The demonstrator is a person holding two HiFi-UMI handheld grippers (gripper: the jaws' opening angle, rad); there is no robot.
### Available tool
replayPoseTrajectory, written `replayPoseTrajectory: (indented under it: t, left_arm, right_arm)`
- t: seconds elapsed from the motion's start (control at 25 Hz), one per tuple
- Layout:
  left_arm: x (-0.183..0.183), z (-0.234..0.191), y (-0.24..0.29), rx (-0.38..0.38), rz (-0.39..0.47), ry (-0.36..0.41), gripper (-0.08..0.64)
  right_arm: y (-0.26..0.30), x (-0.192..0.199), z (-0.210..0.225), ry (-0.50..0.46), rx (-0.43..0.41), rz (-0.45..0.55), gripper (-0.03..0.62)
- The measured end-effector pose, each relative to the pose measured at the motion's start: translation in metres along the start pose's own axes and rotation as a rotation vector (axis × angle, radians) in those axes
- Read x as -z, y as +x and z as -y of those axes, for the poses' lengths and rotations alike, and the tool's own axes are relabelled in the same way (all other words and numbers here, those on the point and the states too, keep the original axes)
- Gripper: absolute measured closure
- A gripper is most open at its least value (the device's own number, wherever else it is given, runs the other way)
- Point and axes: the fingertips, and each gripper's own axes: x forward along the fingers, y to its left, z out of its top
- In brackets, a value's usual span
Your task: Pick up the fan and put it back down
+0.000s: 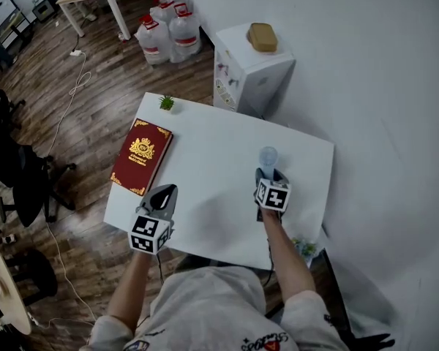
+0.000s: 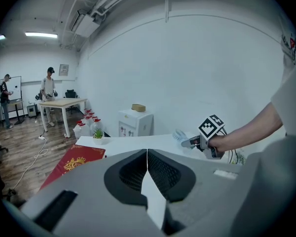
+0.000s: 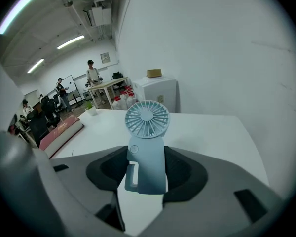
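Note:
A small pale blue hand fan [image 3: 147, 154] stands upright between the pads of my right gripper [image 3: 146, 169], which is shut on its handle, with the round grille above the jaws. In the head view the fan [image 1: 268, 156] pokes out ahead of the right gripper [image 1: 267, 174], held above the right part of the white table [image 1: 212, 159]. From the left gripper view the fan [image 2: 178, 134] and the right gripper [image 2: 191, 142] show off to the right. My left gripper [image 1: 164, 194] hovers at the table's near left edge, and its jaws [image 2: 147, 163] are shut with nothing between them.
A red book [image 1: 141, 156] lies on the table's left side, with a small potted plant [image 1: 166, 103] at the far left corner. Behind the table stand a white cabinet [image 1: 252, 68] and several water bottles [image 1: 168, 28]. A black office chair [image 1: 22, 178] is on the left.

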Motion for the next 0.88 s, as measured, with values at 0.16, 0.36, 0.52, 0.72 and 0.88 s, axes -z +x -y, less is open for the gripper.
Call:
replayPoseTrajectory:
  t: [0.16,0.36,0.52,0.72,0.88]
  left_arm:
    - [-0.012,0.005,-0.004,0.012,0.023,0.017,0.554]
    - [-0.03,0.015,-0.009,0.041,0.059,0.051,0.554]
    - [-0.045,0.024,-0.011,0.062,0.096,0.07,0.554]
    - [-0.063,0.043,-0.02,0.097,0.139,0.096,0.554]
    - [-0.072,0.058,-0.025,0.126,0.16,0.117,0.554]
  right_arm:
    - [-0.027,-0.017,-0.013,-0.036,-0.034,0.07,0.374]
    - [-0.07,-0.044,-0.025,-0.021,-0.07,0.176,0.374]
    - [-0.109,-0.062,-0.032,-0.024,-0.093,0.251,0.374]
    - [-0.163,-0.077,-0.035,-0.062,-0.089,0.339,0.374]
    - [-0.203,-0.083,-0.039,-0.073,-0.088,0.404,0.374]
